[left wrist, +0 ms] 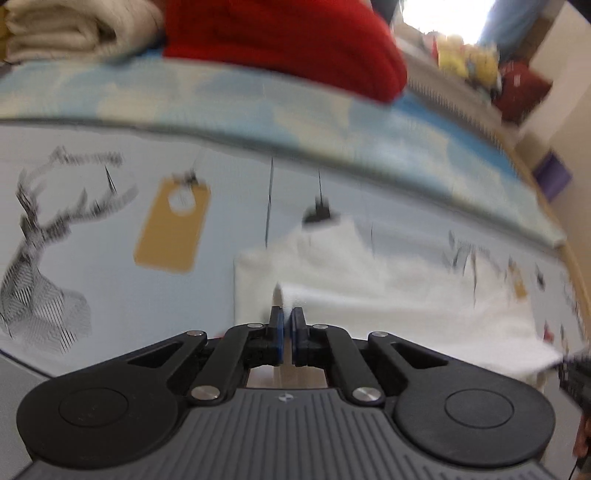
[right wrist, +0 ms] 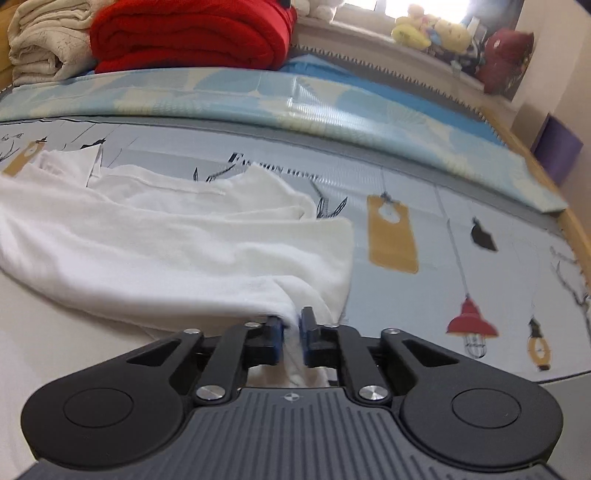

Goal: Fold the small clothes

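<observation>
Left wrist view: the left claw tilts down over the bed, pinched tight on the white garment's near edge. Right wrist view: the right claw angles down too, clamping a bunched fold of garment spread leftward.

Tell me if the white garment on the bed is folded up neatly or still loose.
Still loose: the white garment lies rumpled in uneven layers on the printed sheet, one edge pinched in the right gripper.

Red blanket, cream blanket, soft toys
</observation>
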Motion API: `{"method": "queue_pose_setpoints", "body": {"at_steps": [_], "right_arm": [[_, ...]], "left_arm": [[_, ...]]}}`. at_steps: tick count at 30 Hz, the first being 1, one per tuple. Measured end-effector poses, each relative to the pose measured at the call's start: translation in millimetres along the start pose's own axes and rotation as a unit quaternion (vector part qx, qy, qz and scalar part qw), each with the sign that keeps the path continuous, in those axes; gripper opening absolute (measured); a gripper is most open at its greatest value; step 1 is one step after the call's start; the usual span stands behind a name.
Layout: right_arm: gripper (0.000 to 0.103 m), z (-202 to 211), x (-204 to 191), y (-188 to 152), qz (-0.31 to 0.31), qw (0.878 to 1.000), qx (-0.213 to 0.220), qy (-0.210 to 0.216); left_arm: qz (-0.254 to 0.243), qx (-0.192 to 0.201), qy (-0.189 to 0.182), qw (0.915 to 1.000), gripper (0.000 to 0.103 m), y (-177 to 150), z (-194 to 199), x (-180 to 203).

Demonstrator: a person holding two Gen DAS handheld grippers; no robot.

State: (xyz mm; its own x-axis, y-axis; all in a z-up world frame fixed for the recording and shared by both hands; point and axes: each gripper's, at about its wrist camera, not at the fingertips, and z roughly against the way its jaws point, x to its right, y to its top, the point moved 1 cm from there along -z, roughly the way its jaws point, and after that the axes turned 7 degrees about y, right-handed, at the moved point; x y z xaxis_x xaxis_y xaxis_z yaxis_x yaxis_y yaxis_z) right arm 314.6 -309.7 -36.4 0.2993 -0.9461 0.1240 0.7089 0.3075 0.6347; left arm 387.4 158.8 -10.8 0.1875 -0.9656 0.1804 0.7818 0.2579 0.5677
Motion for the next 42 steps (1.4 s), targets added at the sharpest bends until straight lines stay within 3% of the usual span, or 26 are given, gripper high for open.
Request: {"method": "queue_pose_setpoints", "body": {"at_steps": [3, 5, 6, 9, 12, 17, 22, 30, 32, 37, 39, 41, 42], "right_arm": [[0.007, 15.9, -1.5, 1.0, 0.012, 1.000, 0.026, -0.012], [0.007, 23.5, -4.9, -0.9, 0.030, 0.999, 0.025, -0.014], [0.007, 23.5, -8.6, -3.9, 0.049, 0.999, 0.013, -0.015], [0.008, 7.2, -18.3, -24.8, 0.091, 0.993, -0.077, 0.002], [0.011, 1.3, -18.2, -36.2, 0.117, 0.985, -0.125, -0.007], [0.011, 30.5, 9.4, -15.9, 0.013, 0.997, -0.070, 0.043], [0.012, 49.4, 27.4, -1.4, -0.075, 0.992, -0.015, 0.098], [0.015, 48.9, 40.2, 8.8, -0.166, 0.979, 0.029, 0.117], [0.016, 39.0, 45.6, 8.5, -0.190, 0.976, 0.031, 0.106], [0.030, 2.3, 60.0, 2.6, -0.277, 0.957, 0.017, 0.087], [0.032, -13.7, 63.8, -0.6, -0.304, 0.948, 0.007, 0.098], [0.032, -27.0, 63.5, -1.1, -0.306, 0.948, -0.001, 0.086], [0.032, -32.1, 63.0, -0.7, -0.304, 0.949, -0.006, 0.081]], "left_arm": [[0.019, 0.048, -0.008, 0.9986, 0.003, 8.8, 10.8, -2.5], [0.015, 0.058, -0.005, 0.9982, 0.005, 8.8, 10.6, 0.4], [0.009, 0.050, 0.006, 0.9987, 0.007, 7.7, 7.4, 2.4], [0.013, 0.015, 0.038, 0.9991, 0.008, 5.4, -0.2, -1.9], [0.049, -0.011, 0.026, 0.9984, 0.010, 6.0, -2.0, -15.4], [0.091, -0.062, -0.004, 0.9939, 0.023, -5.0, -8.3, -40.5], [0.106, -0.127, -0.041, 0.9853, 0.023, -18.5, -30.4, -44.7], [0.061, -0.137, -0.059, 0.9870, 0.026, -31.2, -43.4, -16.5], [0.035, -0.121, -0.044, 0.9910, 0.003, -29.5, -39.4, -10.9], [0.025, -0.079, -0.060, 0.9947, 0.003, -13.9, 9.1, -14.0], [-0.003, -0.103, -0.030, 0.9943, 0.003, -21.5, 4.5, -14.0], [-0.037, -0.143, 0.020, 0.9889, 0.005, -32.3, -10.4, -14.6], [-0.050, -0.142, 0.047, 0.9875, 0.005, -34.1, -12.8, -15.2]]}}
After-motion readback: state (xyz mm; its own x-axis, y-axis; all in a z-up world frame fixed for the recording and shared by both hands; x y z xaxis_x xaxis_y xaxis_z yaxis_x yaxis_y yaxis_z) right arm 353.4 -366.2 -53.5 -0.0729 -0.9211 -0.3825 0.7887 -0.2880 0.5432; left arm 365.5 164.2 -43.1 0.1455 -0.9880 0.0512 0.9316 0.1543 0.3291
